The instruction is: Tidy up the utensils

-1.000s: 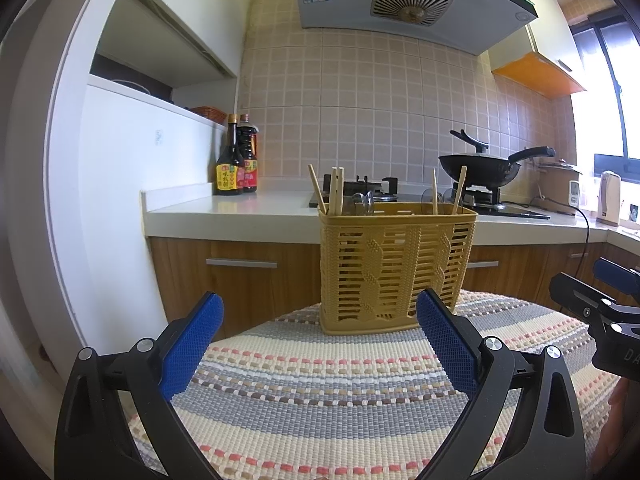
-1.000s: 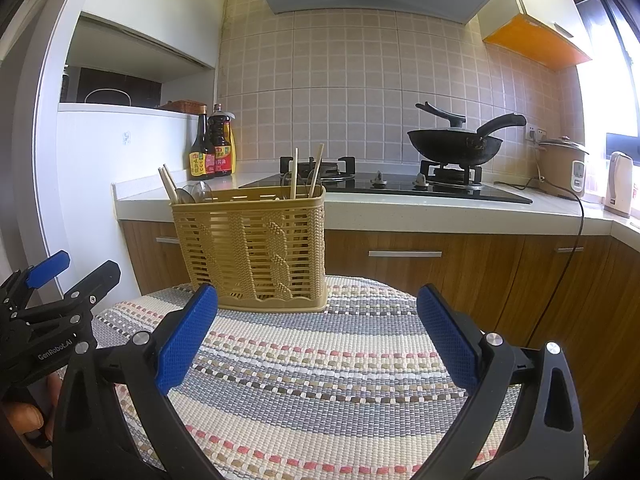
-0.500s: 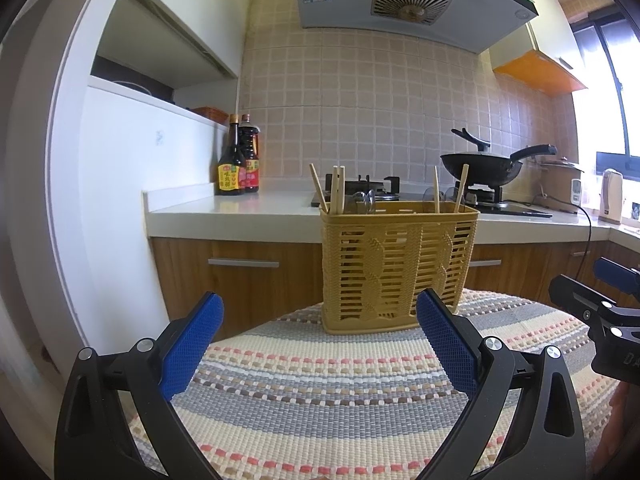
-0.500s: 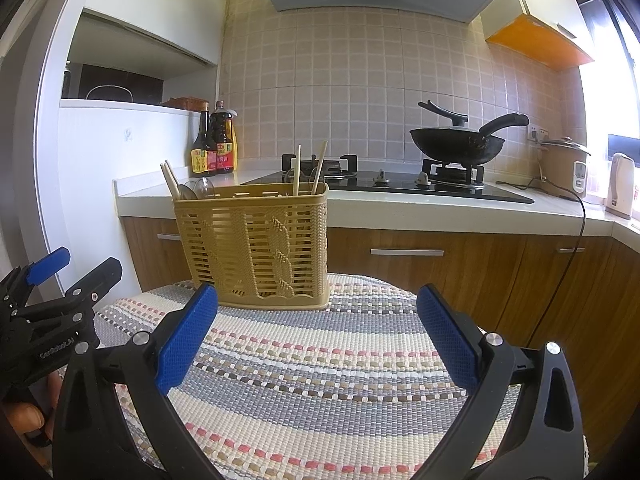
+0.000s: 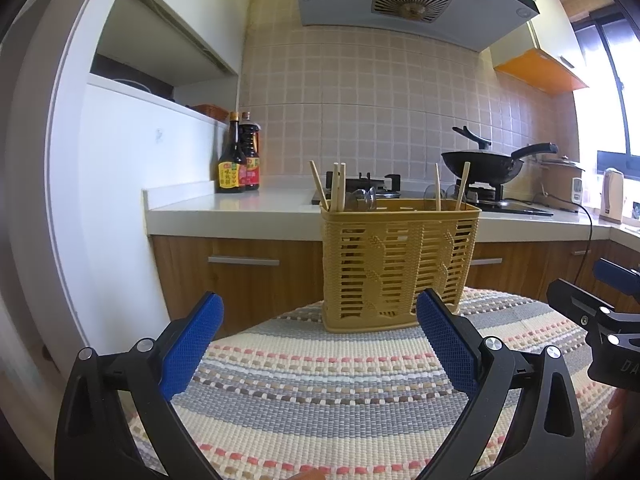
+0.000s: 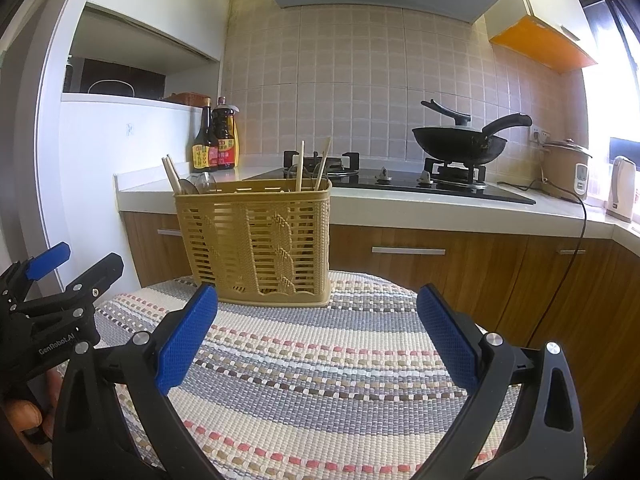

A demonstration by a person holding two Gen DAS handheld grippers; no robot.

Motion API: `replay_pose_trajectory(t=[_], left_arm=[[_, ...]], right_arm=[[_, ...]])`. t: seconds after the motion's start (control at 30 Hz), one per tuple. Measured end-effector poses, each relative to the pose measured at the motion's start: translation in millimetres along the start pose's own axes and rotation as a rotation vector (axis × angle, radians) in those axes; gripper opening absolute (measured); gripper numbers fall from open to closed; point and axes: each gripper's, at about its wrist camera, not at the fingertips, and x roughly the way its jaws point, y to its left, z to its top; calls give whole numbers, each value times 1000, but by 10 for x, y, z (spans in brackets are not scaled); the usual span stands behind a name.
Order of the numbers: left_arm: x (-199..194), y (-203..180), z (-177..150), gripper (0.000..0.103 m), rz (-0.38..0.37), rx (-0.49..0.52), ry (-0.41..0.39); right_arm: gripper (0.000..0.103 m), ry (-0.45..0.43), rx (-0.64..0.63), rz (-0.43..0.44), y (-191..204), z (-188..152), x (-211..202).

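A tan plastic utensil basket stands upright at the far edge of a round table with a striped woven mat. It also shows in the right wrist view. Wooden chopsticks and clear spoon ends stick out of it at both ends. My left gripper is open and empty, a short way in front of the basket. My right gripper is open and empty, to the right of the basket's front.
Behind the table runs a kitchen counter with two sauce bottles, a gas hob with a black wok, a rice cooker and a kettle. A black cord hangs down the cabinet front.
Both grippers have shifted slightly, so the basket sits a little differently in each view. Both stay open and empty.
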Motion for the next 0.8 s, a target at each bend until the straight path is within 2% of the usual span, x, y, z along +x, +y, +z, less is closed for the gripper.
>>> replay_pose_trajectory(t=[0.8], left_arm=[[-31, 99, 25, 94, 6, -50, -11]], right_arm=[[95, -6, -5, 1, -7, 11, -12]])
